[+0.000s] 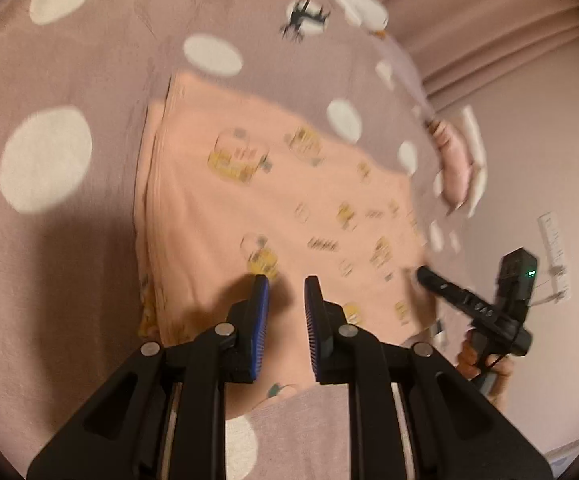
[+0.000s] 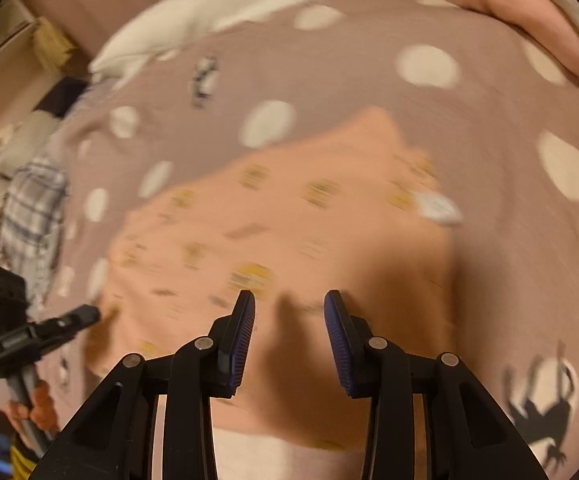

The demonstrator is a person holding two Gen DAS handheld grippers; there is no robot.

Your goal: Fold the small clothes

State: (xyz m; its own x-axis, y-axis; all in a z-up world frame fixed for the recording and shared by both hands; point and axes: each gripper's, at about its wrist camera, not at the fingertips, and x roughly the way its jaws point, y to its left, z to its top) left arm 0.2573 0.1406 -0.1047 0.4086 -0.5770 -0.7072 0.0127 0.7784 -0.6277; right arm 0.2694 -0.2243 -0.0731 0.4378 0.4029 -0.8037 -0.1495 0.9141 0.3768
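A small peach garment (image 1: 273, 200) with yellow prints lies folded flat on a mauve bedspread with white dots (image 1: 69, 80). My left gripper (image 1: 286, 280) is open and empty, hovering over the garment's near edge. The right gripper also shows in the left wrist view (image 1: 425, 274), at the garment's right edge. In the right wrist view the same garment (image 2: 289, 216) fills the middle, blurred. My right gripper (image 2: 289, 296) is open and empty above the garment. The left gripper shows in that view (image 2: 89, 314), at the garment's left edge.
A white goose plush (image 2: 217, 4) lies at the far edge of the bed. A pink cloth (image 2: 529, 20) sits at the far right. A plaid cloth (image 2: 33, 208) lies at the left. Pink curtains (image 1: 489, 20) hang behind the bed.
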